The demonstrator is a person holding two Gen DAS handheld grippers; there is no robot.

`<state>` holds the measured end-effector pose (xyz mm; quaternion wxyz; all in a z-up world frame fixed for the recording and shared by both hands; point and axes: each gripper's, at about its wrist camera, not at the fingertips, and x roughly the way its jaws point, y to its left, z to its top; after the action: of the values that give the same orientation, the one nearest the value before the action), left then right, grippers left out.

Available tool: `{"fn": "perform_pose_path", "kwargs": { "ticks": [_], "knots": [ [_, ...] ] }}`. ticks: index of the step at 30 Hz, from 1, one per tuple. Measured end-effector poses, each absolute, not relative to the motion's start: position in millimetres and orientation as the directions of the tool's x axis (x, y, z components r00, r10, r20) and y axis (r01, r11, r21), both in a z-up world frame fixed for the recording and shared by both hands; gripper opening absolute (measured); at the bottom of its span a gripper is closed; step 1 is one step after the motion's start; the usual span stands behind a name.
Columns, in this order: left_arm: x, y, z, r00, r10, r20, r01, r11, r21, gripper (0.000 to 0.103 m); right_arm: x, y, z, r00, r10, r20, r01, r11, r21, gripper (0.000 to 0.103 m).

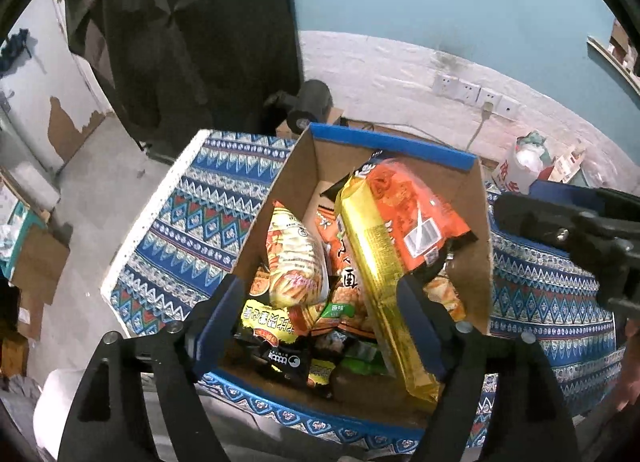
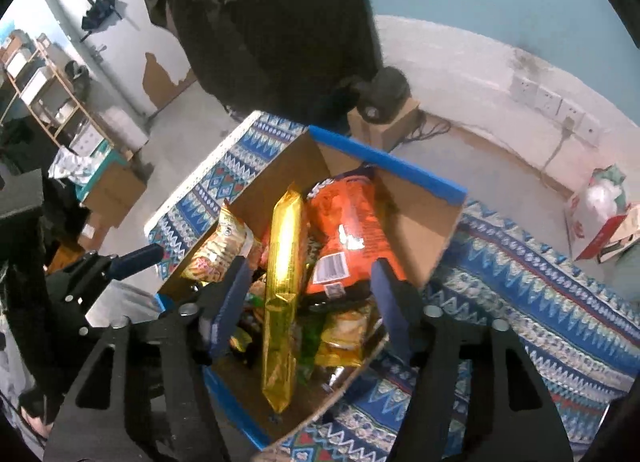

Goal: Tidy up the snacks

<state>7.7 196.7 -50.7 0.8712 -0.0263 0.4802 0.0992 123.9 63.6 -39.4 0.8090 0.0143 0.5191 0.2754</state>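
Snacks piled loose in the cardboard box (image 1: 472, 221) on the patterned table (image 1: 192, 213), heaped up past the middle and not really settled. Biggest worry: long gold packet (image 1: 380, 286) propped on a slant against the heap with the orange bag (image 1: 416, 213) leaning on top of it, so looks likely to slide or tip toward a wall, maybe flop over the rim, if anything bumps it. Could also snag a finger of the left tongs (image 1: 320, 310) on lifting away, since the right-hand finger sits just beside that gold packet, possibly brushing it, hard to tell. Left tongs spread well apart, nothing clamped, hovering over the yellow-and-white bag (image 1: 296, 262). Right tongs (image 2: 308, 294) also apart and empty, gold packet and orange bag framed between the fingers but sitting lower in the box, no pad pressing on either
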Motion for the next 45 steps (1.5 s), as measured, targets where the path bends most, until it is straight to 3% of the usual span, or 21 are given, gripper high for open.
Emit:
{"fn": "perform_pose_path", "kwargs": {
  "ticks": [4, 11, 25, 45],
  "knots": [
    [1.0, 188.6, -36.2, 0.543, 0.161, -0.824, -0.194, 0.979, 0.063, 0.087, 116.9, 47.5, -25.9, 0.343, 0.457, -0.820, -0.417, 0.857, 0.303, 0.066],
    [-10.5, 175.0, -18.5, 0.574, 0.172, -0.801, -0.170, 0.982, 0.089, 0.090, 102.0, 22.5, -9.0, 0.398, 0.445, -0.802, -0.405, 0.870, 0.281, 0.067],
    [-23.1, 153.2, 6.4, 0.615, 0.180, -0.768, -0.148, 0.983, 0.111, 0.094, 73.8, -15.4, 8.5, 0.501, 0.384, -0.775, -0.399, 0.898, 0.187, 0.067],
    [-23.7, 140.5, 11.5, 0.626, 0.172, -0.761, -0.124, 0.985, 0.121, 0.099, 69.8, -32.5, 4.2, 0.490, 0.381, -0.784, -0.388, 0.901, 0.195, 0.068]
  ]
}}
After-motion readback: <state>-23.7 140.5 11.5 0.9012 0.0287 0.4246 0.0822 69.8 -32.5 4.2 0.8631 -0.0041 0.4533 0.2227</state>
